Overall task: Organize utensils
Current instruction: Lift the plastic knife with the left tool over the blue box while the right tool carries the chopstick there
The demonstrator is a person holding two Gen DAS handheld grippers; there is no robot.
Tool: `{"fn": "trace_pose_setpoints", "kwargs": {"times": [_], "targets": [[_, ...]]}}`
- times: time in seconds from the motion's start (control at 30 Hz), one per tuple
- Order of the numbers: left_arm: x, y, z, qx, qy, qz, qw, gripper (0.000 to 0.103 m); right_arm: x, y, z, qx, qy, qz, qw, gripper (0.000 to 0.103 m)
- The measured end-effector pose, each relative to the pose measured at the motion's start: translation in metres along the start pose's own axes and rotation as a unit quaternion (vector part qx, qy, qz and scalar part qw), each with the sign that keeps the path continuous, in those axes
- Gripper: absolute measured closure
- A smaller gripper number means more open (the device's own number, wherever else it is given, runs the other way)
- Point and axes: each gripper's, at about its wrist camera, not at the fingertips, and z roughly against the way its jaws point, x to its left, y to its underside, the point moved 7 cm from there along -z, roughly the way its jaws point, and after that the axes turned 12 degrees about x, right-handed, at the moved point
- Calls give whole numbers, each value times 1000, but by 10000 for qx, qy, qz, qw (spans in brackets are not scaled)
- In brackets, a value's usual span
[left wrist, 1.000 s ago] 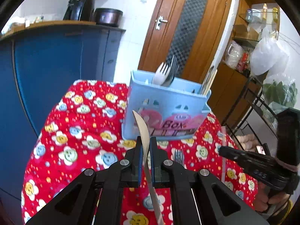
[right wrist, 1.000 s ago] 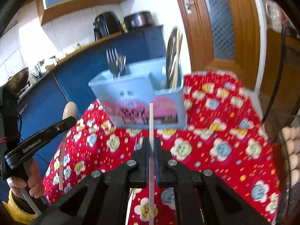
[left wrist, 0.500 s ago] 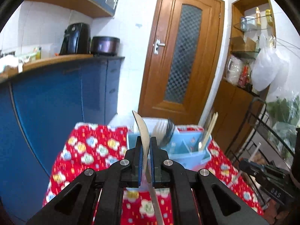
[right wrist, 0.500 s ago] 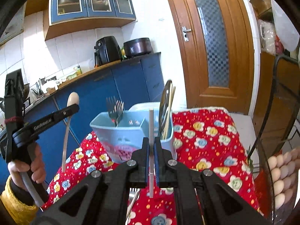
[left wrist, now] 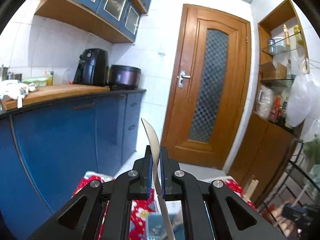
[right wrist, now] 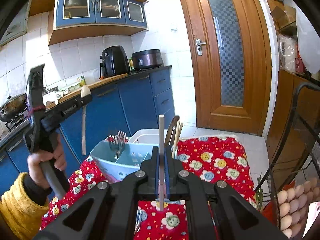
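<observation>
My left gripper [left wrist: 155, 150] is shut on a metal spoon [left wrist: 152, 138], bowl end up, held high above the table; it also shows in the right wrist view [right wrist: 80, 104] at the left, with the spoon [right wrist: 83, 120] hanging through it. My right gripper [right wrist: 161, 150] is shut on a thin grey chopstick [right wrist: 161, 140], held upright just in front of the light blue utensil box [right wrist: 120, 160]. The box holds forks [right wrist: 118, 142] in its left compartment and chopsticks with a dark utensil [right wrist: 175, 132] at its right.
The box stands on a table with a red flowered cloth [right wrist: 216, 164]. A white bin [right wrist: 148, 134] sits behind the box. Blue kitchen cabinets [right wrist: 130, 104] are at the left, a wooden door [right wrist: 228, 56] behind, a black wire rack [right wrist: 300, 140] and eggs [right wrist: 290, 206] at the right.
Both grippers have risen and tilted up. The box has dropped out of the left wrist view's middle to its bottom edge. In the right wrist view the box lies lower and farther.
</observation>
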Motion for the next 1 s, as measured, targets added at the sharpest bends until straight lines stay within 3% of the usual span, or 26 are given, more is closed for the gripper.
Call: {"fn": "trace_pose_setpoints", "kwargs": {"times": [0.27,0.57,1.0], "targets": [[5,5,-33,-60,-249,-92,9996,97,0,-30,6,-354,84,42,9993,97],[7,18,-52,-127,-241,-16,9996,97,10,-51,-1,-626,242,186,9976,97],[10,41,-66,39,-191,-64,9998,97,16,-36,-67,46,245,256,9994,97]]}}
